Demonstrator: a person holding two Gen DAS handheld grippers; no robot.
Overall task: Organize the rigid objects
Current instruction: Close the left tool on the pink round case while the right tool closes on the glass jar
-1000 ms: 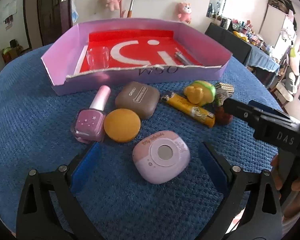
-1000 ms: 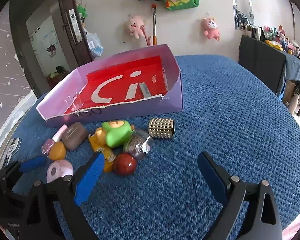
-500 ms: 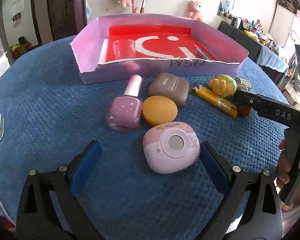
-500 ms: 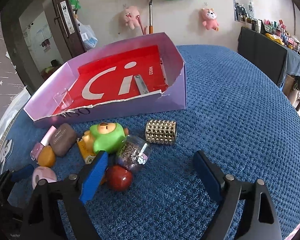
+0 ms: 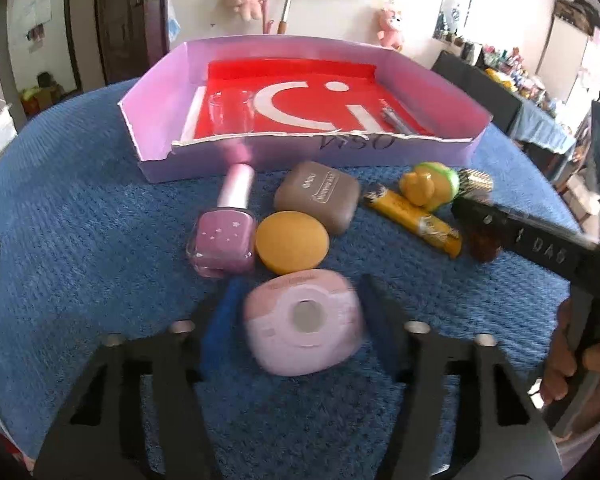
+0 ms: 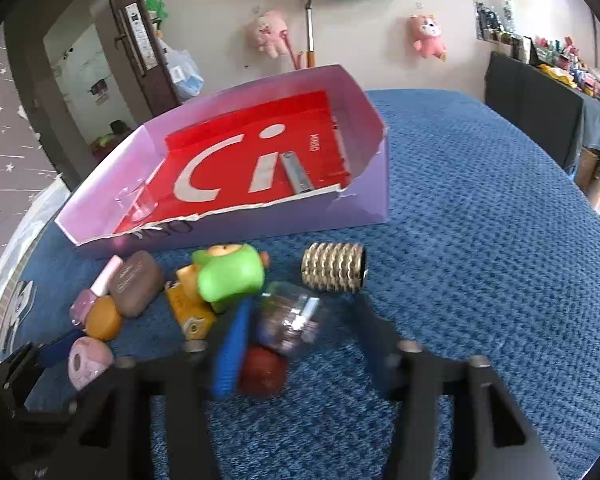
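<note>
Both sets of jaws have just been closing in from wide open, and each one's now got something between its pads. Nearest in the left wrist view, the left gripper [image 5: 302,314] is narrowing around the pink round-cornered gadget [image 5: 305,322] with the grey disc on top; the blue pads look like they're sitting right up against its sides, though it's blurry so I can't swear they're pressing hard. I'm guessing it's getting picked first because it's lying closest and clear of the pile. Just past it the orange puff [image 5: 292,242], the pink nail polish bottle [image 5: 225,236] and the brown case [image 5: 317,196] are huddling together, touching, with the yellow lighter [image 5: 414,220] and the green-and-yellow toy [image 5: 430,184] off to the right. Over on the right wrist view, the right gripper [image 6: 300,340] is pinching in on the clear glittery jar [image 6: 290,322], with the red ball [image 6: 262,372] sitting just beside its left pad; the far pad is smeared, so contact there is hard to call. The studded gold cylinder [image 6: 334,268] is lying a bit beyond. Furthest back, the purple cardboard tray [image 5: 152,160] is waiting on the blue tablecloth [image 5: 80,260], already holding a clear glass [image 5: 232,118] and a small metal thing, so I'm figuring everything's heading in there.
</note>
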